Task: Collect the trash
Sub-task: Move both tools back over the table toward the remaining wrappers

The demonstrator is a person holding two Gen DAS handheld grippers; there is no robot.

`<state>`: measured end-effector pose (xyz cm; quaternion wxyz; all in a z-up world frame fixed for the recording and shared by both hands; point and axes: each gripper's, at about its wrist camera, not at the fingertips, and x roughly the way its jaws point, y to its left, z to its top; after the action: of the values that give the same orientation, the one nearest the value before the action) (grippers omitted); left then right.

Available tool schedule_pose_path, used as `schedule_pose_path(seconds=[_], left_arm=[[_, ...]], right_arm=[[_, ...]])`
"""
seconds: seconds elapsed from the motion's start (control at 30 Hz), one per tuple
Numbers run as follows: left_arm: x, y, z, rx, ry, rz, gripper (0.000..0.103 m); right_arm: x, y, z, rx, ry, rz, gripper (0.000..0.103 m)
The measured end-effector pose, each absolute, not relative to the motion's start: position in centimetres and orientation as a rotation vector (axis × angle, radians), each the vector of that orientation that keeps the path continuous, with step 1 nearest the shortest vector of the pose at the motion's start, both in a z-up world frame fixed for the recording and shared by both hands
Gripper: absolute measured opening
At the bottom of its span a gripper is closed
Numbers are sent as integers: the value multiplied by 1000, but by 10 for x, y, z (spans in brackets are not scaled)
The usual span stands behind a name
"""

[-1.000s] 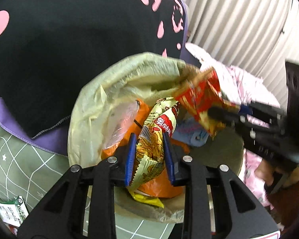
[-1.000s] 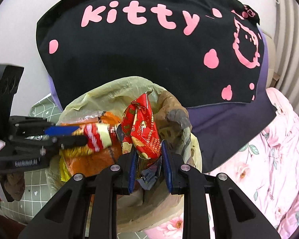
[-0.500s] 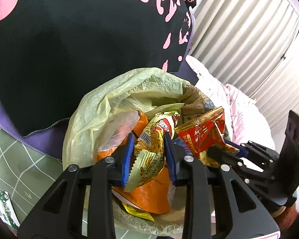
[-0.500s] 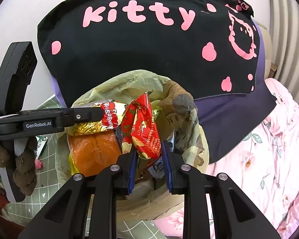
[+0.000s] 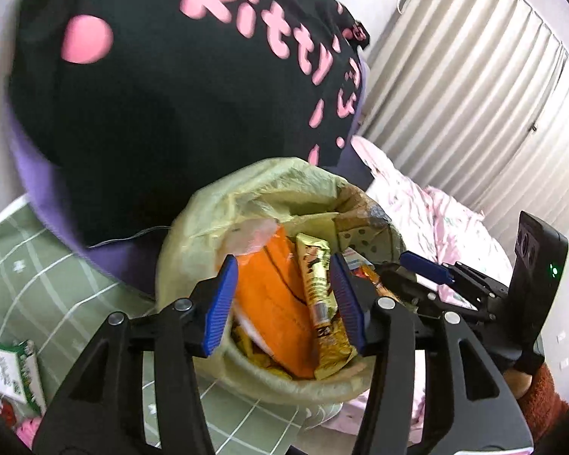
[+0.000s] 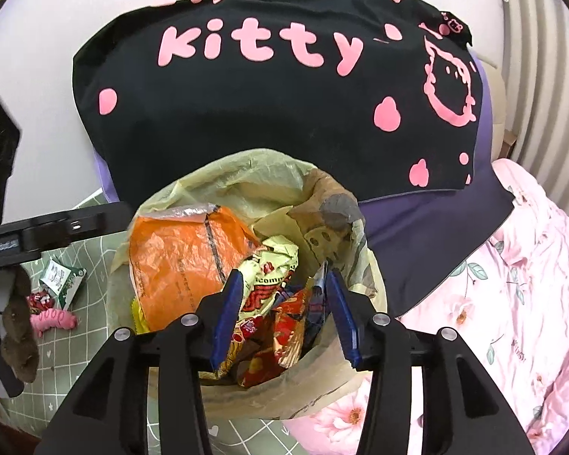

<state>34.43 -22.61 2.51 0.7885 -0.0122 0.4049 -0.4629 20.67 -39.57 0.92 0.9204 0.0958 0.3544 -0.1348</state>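
Both wrappers released since earlier: left gripper (image 5: 282, 303) and right gripper (image 6: 284, 313) spread apart, empty, bin (image 6: 246, 402) kept below for the drop.

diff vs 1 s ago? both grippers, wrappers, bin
Both let go. The left gripper, which had clamped the yellow wrapper, now has its jaws wide open with that wrapper lying in the bin. The right gripper opened too, and its red wrapper dropped onto the pile. Both wrist views now sit lower over the bin. The orange bag, bin liner and black pillow are unchanged.
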Motion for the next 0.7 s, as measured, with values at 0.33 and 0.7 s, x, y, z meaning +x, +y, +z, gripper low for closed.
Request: schedule_pose_path(seconds=[0.33, 0.7], left_arm=[[346, -127, 16, -43, 796, -721, 48], [357, 36, -45, -66, 851, -126, 48]], right_arm=[[218, -373, 37, 217, 580, -180, 49], [280, -273, 30, 81, 619, 160, 50]])
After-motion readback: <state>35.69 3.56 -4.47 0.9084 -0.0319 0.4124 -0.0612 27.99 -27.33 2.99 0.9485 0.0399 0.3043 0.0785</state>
